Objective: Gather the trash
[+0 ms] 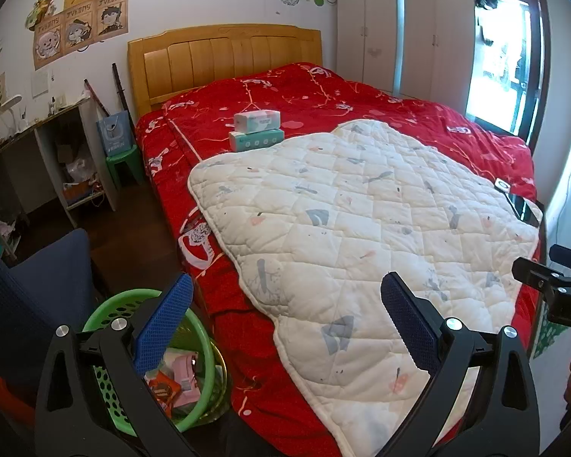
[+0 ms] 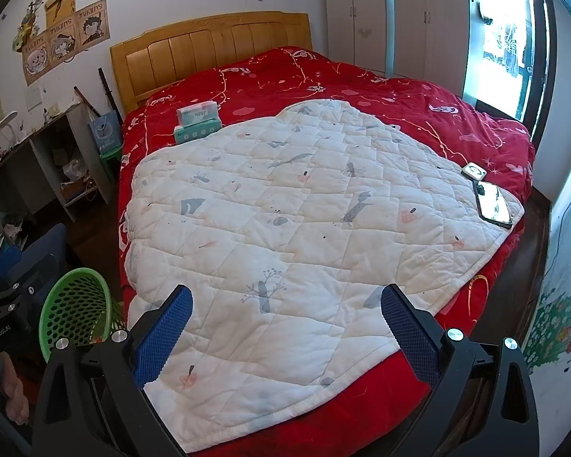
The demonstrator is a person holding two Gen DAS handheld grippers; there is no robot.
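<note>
Both grippers empty, jaws spread wide. Left gripper (image 1: 285,304) hangs over the near left edge of the bed; right gripper (image 2: 285,312) is over the foot of the white quilted pad (image 2: 285,228)

Trash location: the only trash I can make out is already in the green basket (image 1: 200,346) on the floor, tight against the bed's left side. From the left gripper it lies down and to the left, just beyond the left finger (image 1: 163,323). From the right gripper the same basket (image 2: 76,304) is further off to the left, past the pad's edge. So the left hand is clearly the nearer one for any drop

Basket contents: crumpled wrappers (image 1: 179,377), pink and orange, sitting in the bottom. Not full, as far as the perforated wall lets me see

On the bed: nothing that reads as loose trash on pad or red bedspread (image 1: 247,106). Two tissue packs (image 1: 257,129) stacked towards the headboard, long axis roughly across the bed, just touching the pad's far corner. They look unopened, so probably not trash. A phone (image 2: 493,203) and a small white square device (image 2: 474,171) lie at the pad's right corner, nearer the right hand; also not trash

Judgement: bed looks cleared, collection near done or done. If anything remains it's out of both views. Desk shelves on the left are cluttered but too small to tell
</note>
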